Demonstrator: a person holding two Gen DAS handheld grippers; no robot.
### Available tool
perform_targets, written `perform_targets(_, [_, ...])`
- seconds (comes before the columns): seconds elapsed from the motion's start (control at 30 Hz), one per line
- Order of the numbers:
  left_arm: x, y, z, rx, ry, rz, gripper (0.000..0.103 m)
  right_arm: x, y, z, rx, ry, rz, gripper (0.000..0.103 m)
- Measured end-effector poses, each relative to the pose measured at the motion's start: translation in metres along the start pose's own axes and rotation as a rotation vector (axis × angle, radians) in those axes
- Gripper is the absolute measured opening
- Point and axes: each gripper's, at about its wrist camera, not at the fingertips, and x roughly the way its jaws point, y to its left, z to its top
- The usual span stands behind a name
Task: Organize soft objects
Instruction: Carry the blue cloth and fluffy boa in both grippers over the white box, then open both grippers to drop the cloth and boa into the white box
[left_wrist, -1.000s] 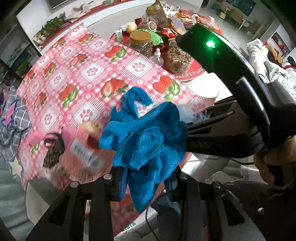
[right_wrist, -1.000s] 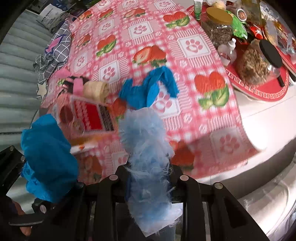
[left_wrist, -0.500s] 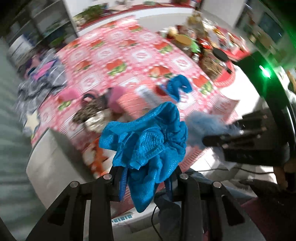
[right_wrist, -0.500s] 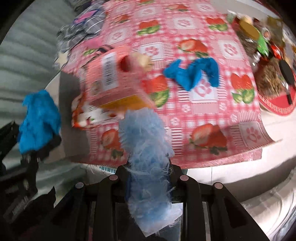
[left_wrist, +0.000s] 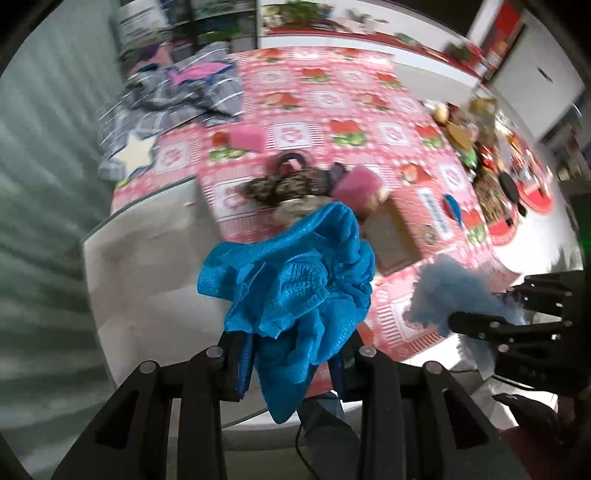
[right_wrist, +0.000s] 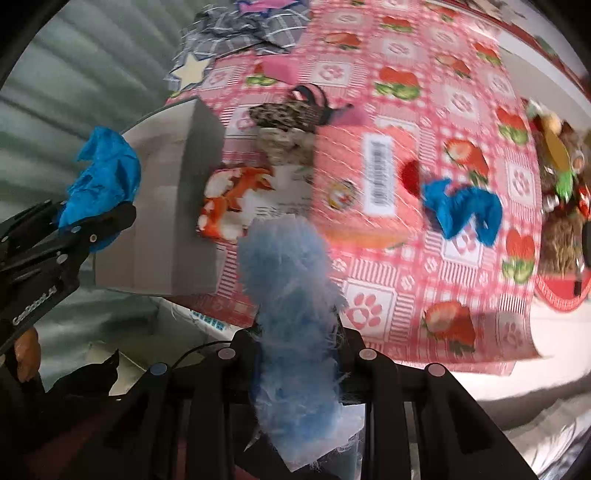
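1. Beyond my left gripper (left_wrist: 291, 354) the table edge (left_wrist: 147, 206) curves away; bare white tabletop lies ahead and to the left of the fingers, with grey floor further left and nothing standing on either.
2. Ahead of my right gripper (right_wrist: 295, 347) the pink tablecloth (right_wrist: 436, 295) ends in a loose hanging edge just to the right of the fingers. A grey cardboard flap (right_wrist: 192, 206) stands up ahead and to the left of them.
3. My left fingers are clamped on a bright blue cloth (left_wrist: 295, 284). It bunches up between and above the tips, and a tail hangs below them.
4. My right fingers grip a pale blue fluffy piece (right_wrist: 291, 302). It rises straight from between the tips and trails down behind them, with frayed threads at its end.
5. A second bright blue cloth (right_wrist: 461, 208) lies on the tablecloth, ahead and to the right of the right fingers, well apart from them.
6. Straight ahead of both grippers sits a pink box (right_wrist: 369, 173) with a barcode label. Past it lie a leopard-print fabric (right_wrist: 288, 110) and a pink sponge (right_wrist: 279, 70).
7. The blue cloth has a waffled knit, the pale piece is shaggy, and the tablecloth is glossy, printed with strawberries and paw prints.
8. Jars (right_wrist: 561, 236) crowd the far right, blurred.
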Motion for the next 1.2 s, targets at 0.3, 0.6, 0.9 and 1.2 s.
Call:
perform_targets(0.3, [0.000,0.057,-0.018,-0.194,0.004,0.040,0.036,0.001,0.047,0.029,-0.142,0.009,-0.015,0.030])
perform_targets(0.6, [0.005,0.100,-0.045,-0.340,0.028,0.080,0.036,0.015,0.098,0.050,-0.271,0.035,0.005,0.030])
perform_targets(0.9, [0.022,0.120,-0.066,-0.401,0.088,0.125,0.037,0.037,0.151,0.069,-0.354,0.063,0.047,0.030])
perform_targets(1.2, [0.041,0.126,-0.081,-0.423,0.158,0.149,0.037,0.049,0.189,0.099,-0.357,0.043,0.054,0.030])
